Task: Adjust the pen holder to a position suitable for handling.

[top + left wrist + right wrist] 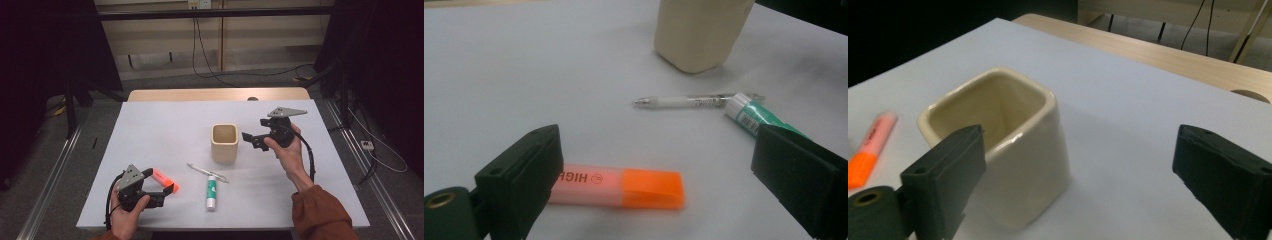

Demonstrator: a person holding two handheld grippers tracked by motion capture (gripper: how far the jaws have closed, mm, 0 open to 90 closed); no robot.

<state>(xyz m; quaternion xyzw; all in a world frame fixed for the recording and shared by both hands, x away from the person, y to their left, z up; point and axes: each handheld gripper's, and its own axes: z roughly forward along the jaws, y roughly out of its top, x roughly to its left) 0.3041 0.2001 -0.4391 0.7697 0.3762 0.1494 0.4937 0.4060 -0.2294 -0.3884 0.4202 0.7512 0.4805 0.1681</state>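
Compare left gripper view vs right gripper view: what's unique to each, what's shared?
Left gripper view alone: pen and green-labelled tube lying on the table beyond the open left gripper, whose jaws stand either side of the highlighter.

Right gripper view alone: the cup's hollow inside, the wooden table edge, cables on the floor, and the open right gripper beside the cup.

Shared: cream cup, orange highlighter, white tabletop.

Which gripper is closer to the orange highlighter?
The left. The left gripper sits right at the highlighter, which lies between its open jaws without being pinched. The right gripper is far across the table, open, beside the cup.
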